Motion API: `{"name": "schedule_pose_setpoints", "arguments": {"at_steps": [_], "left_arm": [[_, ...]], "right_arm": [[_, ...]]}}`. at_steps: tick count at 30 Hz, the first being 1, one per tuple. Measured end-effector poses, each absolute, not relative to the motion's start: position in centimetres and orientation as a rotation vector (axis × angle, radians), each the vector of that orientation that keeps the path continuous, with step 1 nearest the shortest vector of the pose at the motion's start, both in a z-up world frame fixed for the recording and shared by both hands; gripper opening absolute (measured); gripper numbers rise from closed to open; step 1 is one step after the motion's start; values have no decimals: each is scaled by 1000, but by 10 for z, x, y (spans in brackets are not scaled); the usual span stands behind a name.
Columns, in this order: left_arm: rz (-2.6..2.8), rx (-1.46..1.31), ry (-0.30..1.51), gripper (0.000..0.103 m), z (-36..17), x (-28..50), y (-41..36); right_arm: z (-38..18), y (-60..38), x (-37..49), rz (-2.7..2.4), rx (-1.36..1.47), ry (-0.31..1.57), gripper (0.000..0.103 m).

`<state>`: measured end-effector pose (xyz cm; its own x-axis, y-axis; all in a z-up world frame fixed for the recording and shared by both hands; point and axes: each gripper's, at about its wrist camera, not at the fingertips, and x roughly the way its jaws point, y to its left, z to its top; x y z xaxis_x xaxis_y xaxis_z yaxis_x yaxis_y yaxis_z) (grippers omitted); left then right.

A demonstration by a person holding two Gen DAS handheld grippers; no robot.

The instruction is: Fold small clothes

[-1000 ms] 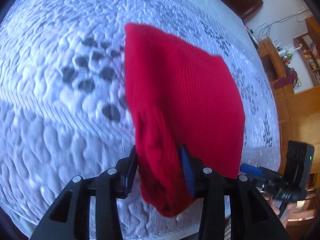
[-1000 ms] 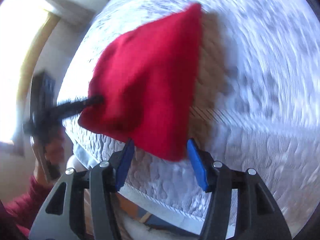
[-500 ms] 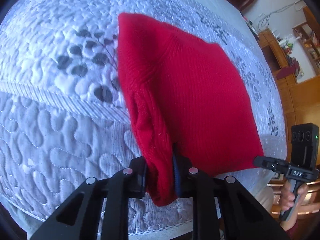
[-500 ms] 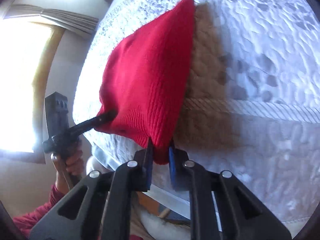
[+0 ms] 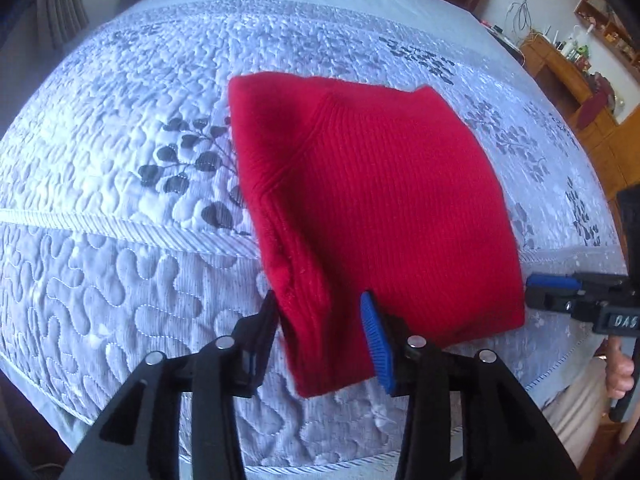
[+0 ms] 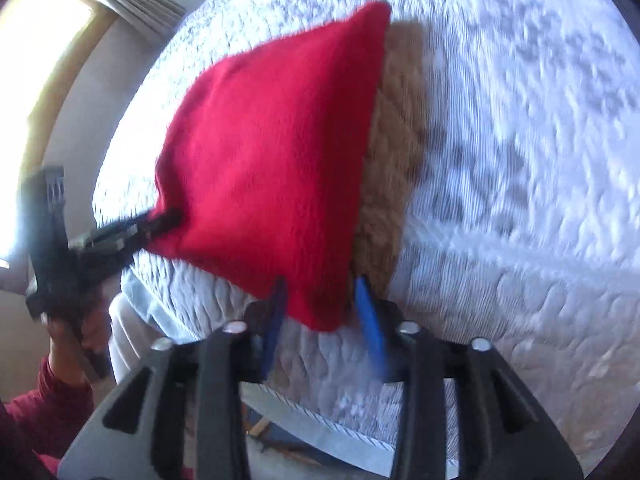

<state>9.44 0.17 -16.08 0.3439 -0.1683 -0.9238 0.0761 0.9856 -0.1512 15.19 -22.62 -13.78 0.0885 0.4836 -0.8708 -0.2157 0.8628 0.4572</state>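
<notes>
On the quilted pale-blue bedspread (image 5: 132,264), printed with dark leaf sprigs, a folded red knit garment (image 5: 372,208) lies flat, its near edge close to the striped border at the bed's edge. From the left wrist view, the left gripper (image 5: 320,316) stands over the garment's near left corner with its jaws just opened: the thick folded edge sits between the black finger and the blue-padded finger (image 5: 378,344), but the pads stand clear of the cloth on either side. The right gripper (image 6: 320,300) hangs over the near right corner in the same way, its jaws also freshly parted, the red corner tip lying between the two blue pads (image 6: 370,312) without being pinched. That view is blurred, so fine contact is hard to judge. A brownish shadow falls on the bedspread along the garment's right side. At the far left of the right wrist view, a person's hand (image 6: 86,328) in a red sleeve grips the left tool's handle.
</notes>
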Motion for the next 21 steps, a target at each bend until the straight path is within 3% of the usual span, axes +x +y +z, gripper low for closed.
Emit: {"name": "schedule_pose_setpoints", "arguments": {"at_steps": [1,10,14,16,21], "left_arm": [[-154,-86,1210,47,-160,93,0],[-146,-70,1208,47,-161,85,-4],[-147,-68,1207,47,-162,85,-6],[-146,-67,1206,46,-162,84,-6],[-150,-55,1200,45,-160,86,-10]], "right_arm": [[-137,-224,155,519,228,1386,60],[-173,-199,151,496,256,1518,58],[-177,-196,154,506,285,1524,40],[-172,-196,156,518,286,1517,18],[-156,-214,151,568,347,1483,15]]}}
